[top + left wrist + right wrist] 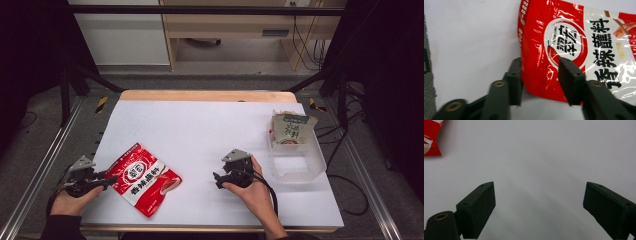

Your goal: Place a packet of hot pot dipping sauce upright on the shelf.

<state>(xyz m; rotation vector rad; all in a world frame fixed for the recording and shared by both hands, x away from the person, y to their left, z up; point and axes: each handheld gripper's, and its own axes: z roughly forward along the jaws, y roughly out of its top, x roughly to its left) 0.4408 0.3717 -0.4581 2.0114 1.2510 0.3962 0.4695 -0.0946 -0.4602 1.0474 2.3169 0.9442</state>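
Left gripper [539, 82] half-closed astride red seasoning packet [584, 47] corner, pads not pressing; could crumple, slip free. Right gripper [539, 207] wide open, idle.

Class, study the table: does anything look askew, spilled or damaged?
Nothing is spilled or torn. The red packet lies flat but skewed to the table's edges, and the green-labelled packet leans tilted in the clear tub, poking above its rim.

Left gripper [102, 179] at lower left of the high view, gripped from behind by the left hand [70, 201], jaws partly apart. Right gripper [218, 179] at lower centre, held by the right hand [252, 189], jaws spread wide, forearm entering from the bottom edge.
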